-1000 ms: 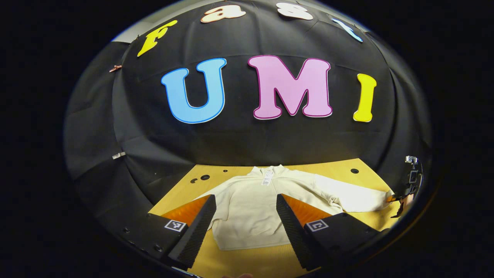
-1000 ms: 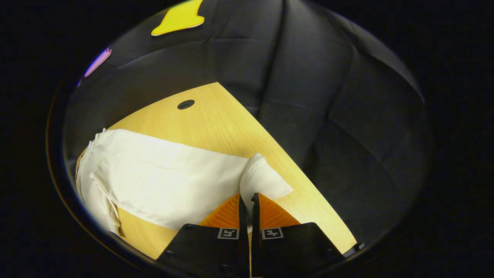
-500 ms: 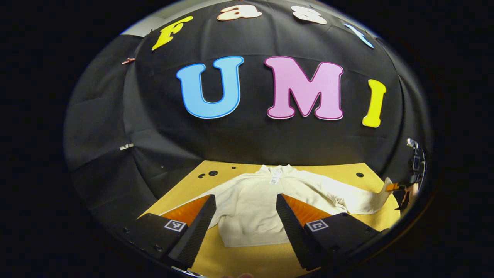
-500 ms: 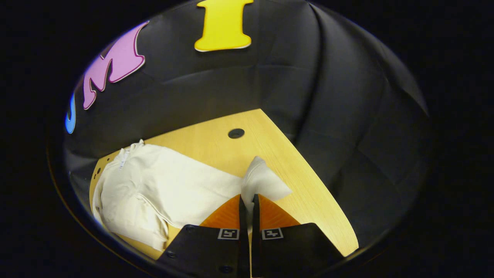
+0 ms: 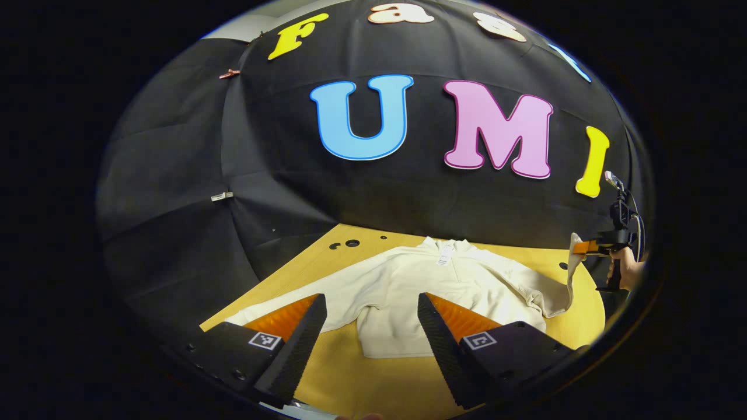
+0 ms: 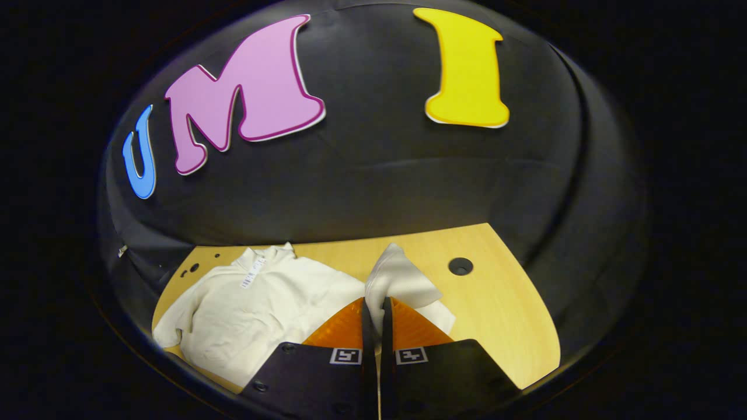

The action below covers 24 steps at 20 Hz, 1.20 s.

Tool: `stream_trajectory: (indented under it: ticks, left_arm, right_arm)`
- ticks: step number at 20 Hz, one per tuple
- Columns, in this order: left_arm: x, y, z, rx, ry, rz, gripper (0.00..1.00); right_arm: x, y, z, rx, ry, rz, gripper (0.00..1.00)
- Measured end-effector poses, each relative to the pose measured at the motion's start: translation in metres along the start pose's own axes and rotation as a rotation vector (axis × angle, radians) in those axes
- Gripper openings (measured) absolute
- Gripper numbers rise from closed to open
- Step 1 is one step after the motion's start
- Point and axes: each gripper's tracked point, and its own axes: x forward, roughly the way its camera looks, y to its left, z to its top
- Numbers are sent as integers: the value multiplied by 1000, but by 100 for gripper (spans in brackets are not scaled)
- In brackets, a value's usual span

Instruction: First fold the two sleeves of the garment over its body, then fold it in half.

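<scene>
Cloth pinched between the right gripper [image 6: 373,306] fingers is the cuff [image 6: 400,277] of a cream sweatshirt [image 6: 257,303], clamped tight and standing up above the fingertips in the right gripper view. That close grip is hard to make out in the left gripper view, which shows the same gripper [image 5: 586,247] from afar at the right edge, with the hand [image 5: 629,274] holding it and the sleeve [image 5: 551,291] hanging from it, lifted off the wooden table [image 5: 350,373].

The left gripper [image 5: 370,326] hangs above the table's near edge with its fingers spread wide and nothing between them.

The sweatshirt lies flat on the table, collar toward the booth wall, a white tag [image 5: 444,255] at the neck. Its other sleeve [image 5: 292,297] stretches out flat to the side, unfolded. The hem lies nearest the left gripper. Small dark holes [image 5: 352,242] dot the tabletop near the far corners.
</scene>
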Motion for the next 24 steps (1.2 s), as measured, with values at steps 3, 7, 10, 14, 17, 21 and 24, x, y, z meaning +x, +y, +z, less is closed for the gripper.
stream_trajectory:
  ticks: [3, 7, 10, 14, 17, 21, 24]
  left_arm:
    - [-1, 12, 2, -8, -9, 27, 97]
    - [-1, 23, -3, -31, -1, 46, 97]
    - [-2, 33, -8, -45, 9, 67, 97]
    - [-5, 53, -11, -77, 12, 105, 97]
    - [-5, 72, -17, -107, 17, 141, 97]
    - [-4, 104, -23, -131, 32, 198, 97]
    - [-3, 128, -29, -147, 43, 239, 97]
  right_arm:
    - [12, 36, -7, 73, 16, 47, 6]
    - [26, 111, -8, -81, 30, 145, 6]
    - [41, 187, -1, -98, 25, 249, 6]
    - [57, 272, -21, -119, 54, 331, 6]
    - [67, 327, -54, -172, 100, 381, 6]
    - [84, 384, -94, -203, 152, 427, 6]
    - [97, 417, -117, -225, 176, 441, 6]
